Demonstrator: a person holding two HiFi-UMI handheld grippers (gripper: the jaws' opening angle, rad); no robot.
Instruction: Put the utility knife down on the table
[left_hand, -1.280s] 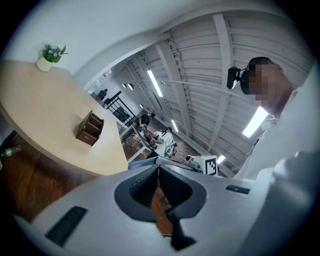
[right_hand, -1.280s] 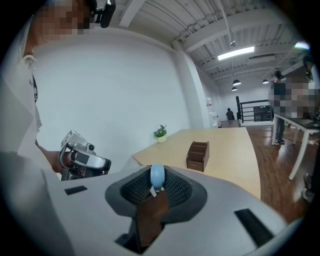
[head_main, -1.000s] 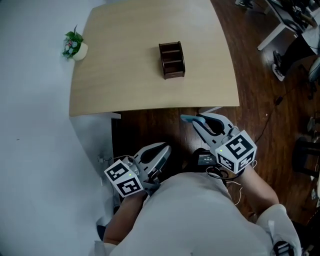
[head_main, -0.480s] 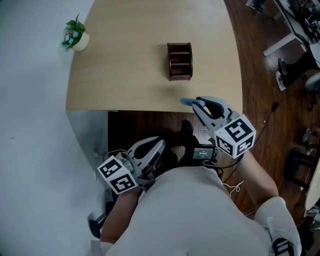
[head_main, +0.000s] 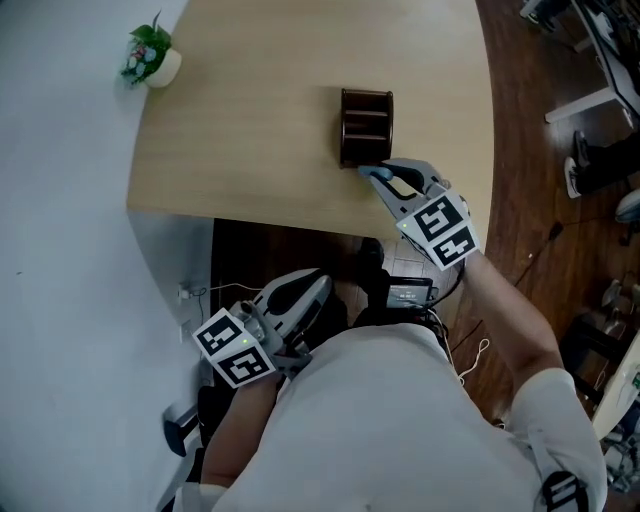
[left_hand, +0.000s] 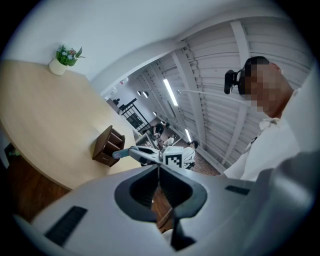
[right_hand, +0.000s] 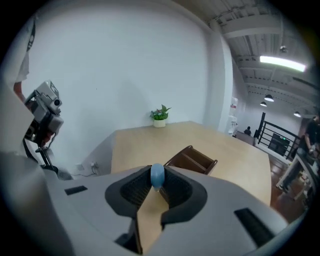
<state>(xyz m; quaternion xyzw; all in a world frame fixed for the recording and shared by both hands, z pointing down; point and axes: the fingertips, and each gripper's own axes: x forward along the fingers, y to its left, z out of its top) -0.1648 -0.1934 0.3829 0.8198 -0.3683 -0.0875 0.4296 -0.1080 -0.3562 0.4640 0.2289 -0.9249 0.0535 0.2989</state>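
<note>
The right gripper (head_main: 376, 173) grasps the knife (head_main: 369, 172). In the right gripper view the 2 jaws are clenched on it, and its rounded blue end (right_hand: 157, 175) stands up between the ribbed pads near their tips. The pads press it from both sides. Only this blue end shows; the rest of the knife is hidden inside the jaws.

In the head view the gripper reaches over the near part of the table (head_main: 250, 120), and the knife's blue tip sticks out past the jaw tips toward the left. The tip lies just beside the near end of the brown rack (head_main: 366, 125). The left gripper view shows the same from the side: the blue tip (left_hand: 120, 153) is next to the rack (left_hand: 107, 146), over the tabletop. No view shows whether the knife touches the wood.

The left gripper (head_main: 318, 285) hangs low, off the table's near edge, over the dark floor (head_main: 280, 255). Its 2 jaws are pressed together with nothing between them (left_hand: 159, 172).

A small plant (head_main: 148, 58) stands at the table's far left corner, well apart from the knife.
</note>
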